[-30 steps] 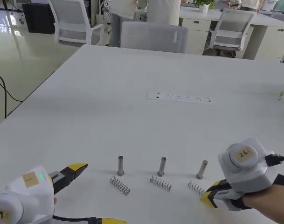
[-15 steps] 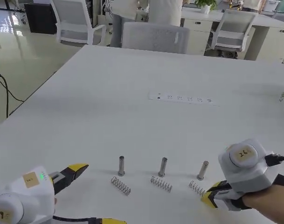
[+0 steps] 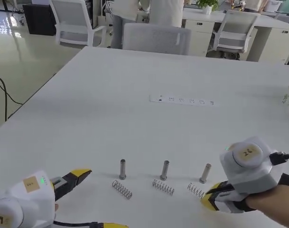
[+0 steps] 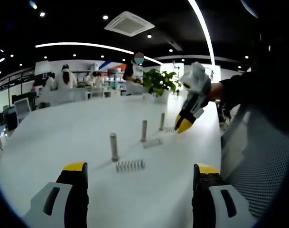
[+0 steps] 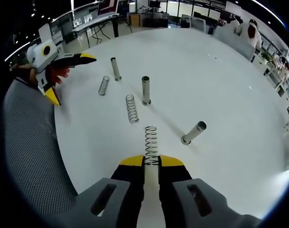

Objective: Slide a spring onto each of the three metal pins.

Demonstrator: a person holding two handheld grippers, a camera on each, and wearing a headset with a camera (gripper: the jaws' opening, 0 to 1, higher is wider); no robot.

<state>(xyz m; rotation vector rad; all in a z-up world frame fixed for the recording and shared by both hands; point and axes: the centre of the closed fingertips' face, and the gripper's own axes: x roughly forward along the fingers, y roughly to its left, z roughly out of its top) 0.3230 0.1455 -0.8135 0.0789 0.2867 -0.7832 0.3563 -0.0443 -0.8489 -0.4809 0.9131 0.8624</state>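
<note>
Three metal pins stand upright in a row on the white table (image 3: 135, 71): left pin (image 3: 123, 168), middle pin (image 3: 165, 169), right pin (image 3: 206, 173). Each has a spring lying flat just in front of it, so there's the left spring (image 3: 121, 188), the middle spring (image 3: 163, 186) and the right spring (image 3: 195, 189). None is on a pin yet. A power strip (image 3: 182, 99) sits further back on the table.

Over to the right gripper (image 3: 208, 199), low at the table. In its own view the jaws are drawn in narrow, with the near end of the right spring pinched between the yellow tips and the rest of the coil running out ahead.

The left gripper (image 3: 94, 199) hovers at the near left, jaws spread wide and holding nothing. The left spring and left pin lie ahead of it.

Against a second ago, the right gripper has nudged in leftward onto the right spring. The pins, the other two springs and the left gripper sit where they were.
</note>
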